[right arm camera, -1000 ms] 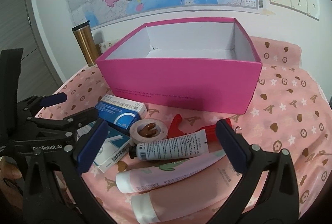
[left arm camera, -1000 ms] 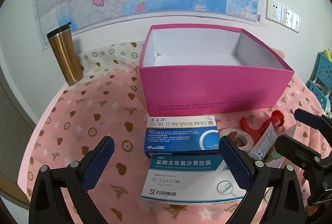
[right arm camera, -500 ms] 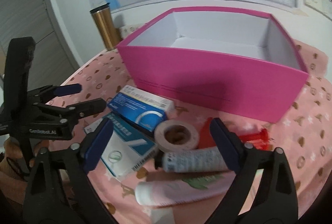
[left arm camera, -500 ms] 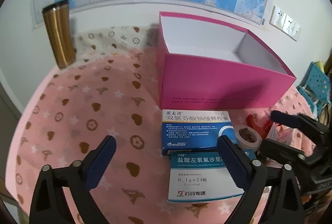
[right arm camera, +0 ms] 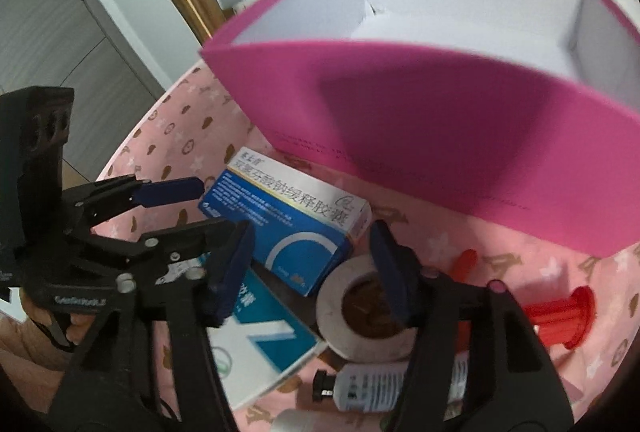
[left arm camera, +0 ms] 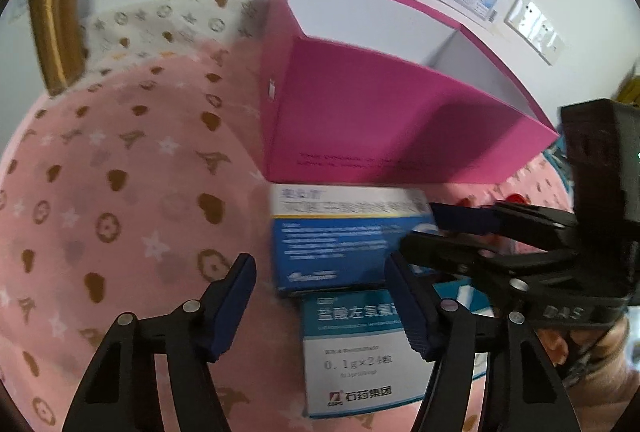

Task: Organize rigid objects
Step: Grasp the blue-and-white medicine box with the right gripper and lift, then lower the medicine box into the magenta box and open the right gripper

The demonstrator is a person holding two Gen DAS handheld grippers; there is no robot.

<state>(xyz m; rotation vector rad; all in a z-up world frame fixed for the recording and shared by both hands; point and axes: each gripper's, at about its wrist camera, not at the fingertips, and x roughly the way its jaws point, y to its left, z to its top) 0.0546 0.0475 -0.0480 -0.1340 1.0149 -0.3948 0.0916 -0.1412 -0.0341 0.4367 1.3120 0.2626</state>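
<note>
Pink fleece cloth (left arm camera: 120, 160) printed with brown hearts, stars and monograms covers the table, soft and slightly rumpled, with a map pinned to the white wall behind. An open magenta cardboard box (left arm camera: 400, 128) with a plain white inside stands at the back, empty as far as I can see, and a brass-coloured steel tumbler (left arm camera: 56, 24) waits off to one side. In front of the box the loose items cluster: a blue-and-white cardboard medicine carton (right arm camera: 292, 228) lying flat, a teal-and-white carton (left arm camera: 352, 348) touching its near edge, a roll of pale tape (right arm camera: 360, 316) just beside, a red plastic spool-shaped piece (right arm camera: 560, 316) and a white squeeze tube with a black cap (right arm camera: 372, 384). Both tools come down on this pile at once. The left gripper (left arm camera: 324, 308) is narrowing its jaws with cloth and the cartons' left edges below the gap; nothing is pinched. The right gripper (right arm camera: 312, 268) is closing too, over the blue carton's corner and the tape roll, and its pads touch neither that I can make out. This looks like the first pick, with nothing yet boxed. Each hand now needs to settle on one target: the cartons are stiff and flat-sided, easy to clamp across the narrow width, while the tape roll is round and may slide.
</note>
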